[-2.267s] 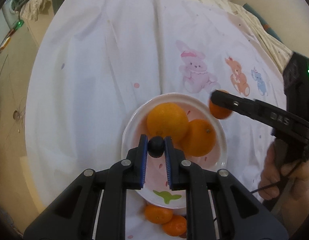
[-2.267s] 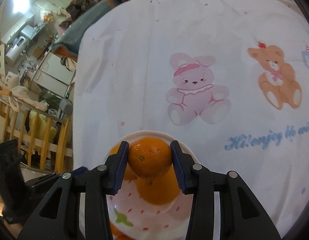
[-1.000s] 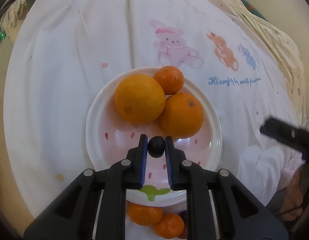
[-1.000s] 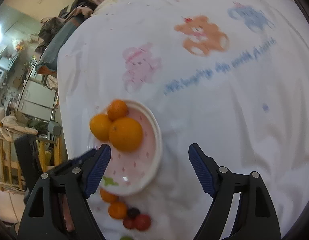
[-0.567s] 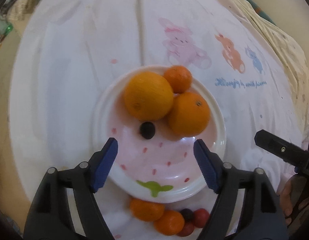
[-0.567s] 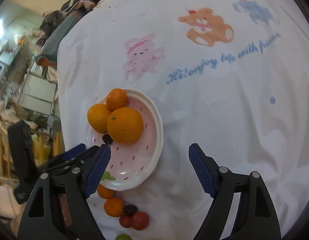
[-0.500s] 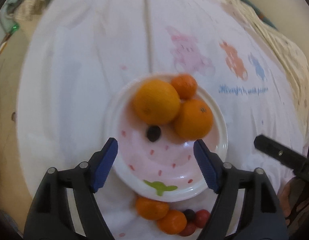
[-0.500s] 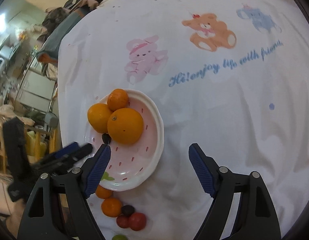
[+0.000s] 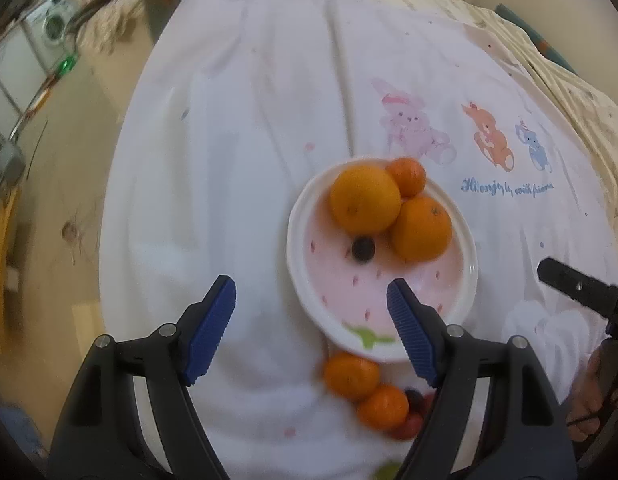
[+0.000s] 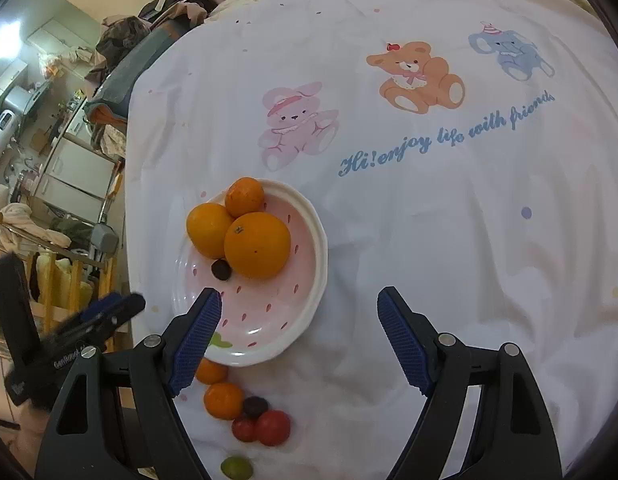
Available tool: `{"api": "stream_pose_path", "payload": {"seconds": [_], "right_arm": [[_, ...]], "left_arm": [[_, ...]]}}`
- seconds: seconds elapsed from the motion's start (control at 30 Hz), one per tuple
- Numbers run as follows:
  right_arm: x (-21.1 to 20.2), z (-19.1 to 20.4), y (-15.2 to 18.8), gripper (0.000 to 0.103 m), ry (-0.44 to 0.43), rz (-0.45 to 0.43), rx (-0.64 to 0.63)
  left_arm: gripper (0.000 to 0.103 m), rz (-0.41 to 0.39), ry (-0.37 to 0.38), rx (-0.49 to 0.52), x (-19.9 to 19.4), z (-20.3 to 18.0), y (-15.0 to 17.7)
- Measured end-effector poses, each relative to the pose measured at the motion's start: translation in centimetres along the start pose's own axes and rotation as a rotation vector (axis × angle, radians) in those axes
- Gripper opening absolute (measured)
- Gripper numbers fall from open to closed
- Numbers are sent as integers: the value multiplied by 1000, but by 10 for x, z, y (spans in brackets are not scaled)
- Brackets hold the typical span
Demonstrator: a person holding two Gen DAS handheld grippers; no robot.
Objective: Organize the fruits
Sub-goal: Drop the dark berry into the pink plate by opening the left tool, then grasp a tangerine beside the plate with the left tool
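Note:
A pink-and-white strawberry-print plate (image 9: 465, 280) (image 10: 309, 304) holds two large oranges (image 9: 365, 196) (image 10: 257, 244), a small mandarin (image 9: 407, 176) (image 10: 244, 197) and a dark grape (image 9: 363, 248) (image 10: 221, 269). Loose beside its near rim lie two mandarins (image 9: 351, 374) (image 10: 223, 400), a dark grape (image 10: 255, 407), two red cherry tomatoes (image 10: 273, 427) and a green grape (image 10: 237, 468). My left gripper (image 9: 311, 326) is open and empty, above the plate's near left edge. My right gripper (image 10: 299, 338) is open and empty, over the plate's near right rim.
A white tablecloth (image 10: 429, 208) printed with a bunny, bear and elephant covers the round table. The floor, a wooden rack (image 10: 49, 280) and household clutter lie beyond the left edge. The right gripper's finger (image 9: 577, 288) shows at the right of the left wrist view.
My left gripper opened, left the dark grape on the plate and drew back to the left. My right gripper had let go of the small mandarin onto the plate and stays open.

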State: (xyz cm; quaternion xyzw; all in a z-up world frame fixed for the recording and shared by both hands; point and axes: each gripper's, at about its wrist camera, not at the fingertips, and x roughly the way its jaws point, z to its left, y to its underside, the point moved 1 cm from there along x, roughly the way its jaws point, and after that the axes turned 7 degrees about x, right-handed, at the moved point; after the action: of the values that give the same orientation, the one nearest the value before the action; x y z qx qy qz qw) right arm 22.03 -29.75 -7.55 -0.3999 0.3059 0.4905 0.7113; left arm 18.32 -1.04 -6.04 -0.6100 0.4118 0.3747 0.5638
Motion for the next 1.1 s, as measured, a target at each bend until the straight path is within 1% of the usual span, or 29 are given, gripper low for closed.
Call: {"api": "stream_pose_path", "payload": {"seconds": [0.1,0.27,0.47,0.6,0.7,0.8,0.9,1.1], "right_arm": [[-6,-1,3,83,3,-10,-4],[-11,-7,17,83,1,-1,9],[-15,-3,48,83,23,5,-19],[-14,-3,70,83,7,32,0],[-8,-3,81,83,16,55,11],[0,-3,84,83,30,74,13],[3,-3,82,83,35,72,24],[3,-8,80,83,29,76,47]], "left_arm": [[75,25,20,-34,-3,3,15],[75,29,42,-85,-9,7,35],[75,26,51,-110,-10,9,49],[75,37,55,-119,-4,11,55],[75,46,51,-121,2,9,58],[75,60,61,-129,10,6,57],[75,74,66,-131,18,1,55],[73,133,110,-156,40,-14,52]]}}
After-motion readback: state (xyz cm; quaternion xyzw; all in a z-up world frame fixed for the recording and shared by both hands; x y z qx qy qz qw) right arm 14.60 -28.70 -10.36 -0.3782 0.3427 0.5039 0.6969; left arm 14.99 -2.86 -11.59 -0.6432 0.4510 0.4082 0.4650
